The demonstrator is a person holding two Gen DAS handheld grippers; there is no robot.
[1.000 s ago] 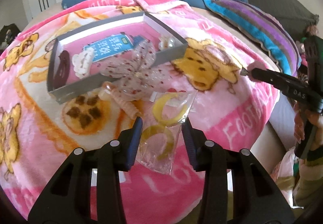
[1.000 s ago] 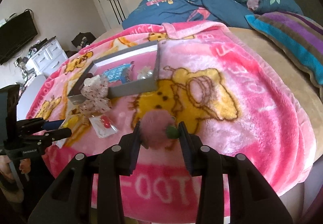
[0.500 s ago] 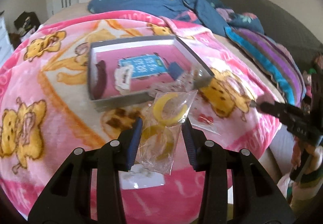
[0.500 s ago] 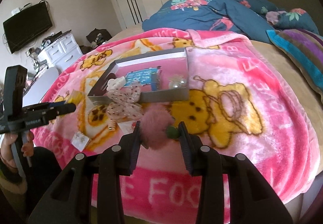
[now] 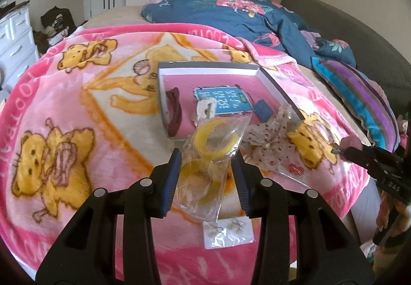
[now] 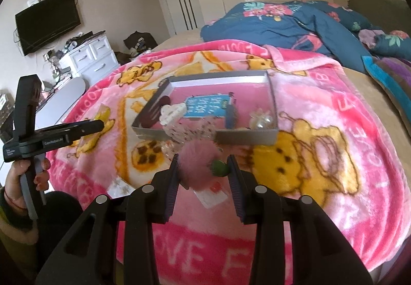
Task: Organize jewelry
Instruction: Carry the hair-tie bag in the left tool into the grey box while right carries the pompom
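A clear bag (image 5: 210, 154) of yellow hoops is clamped in the left gripper (image 5: 206, 172) jaws, above the blanket (image 5: 77, 95). A pink pompom (image 6: 199, 161) is clamped in the right gripper (image 6: 203, 169) jaws, near the grey tray (image 6: 246, 137).

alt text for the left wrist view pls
The left tool grips a clear bag of yellow hoops above a pink cartoon-bear blanket. Beyond it lies a shallow grey box holding small accessories, with the right tool entering from the right.
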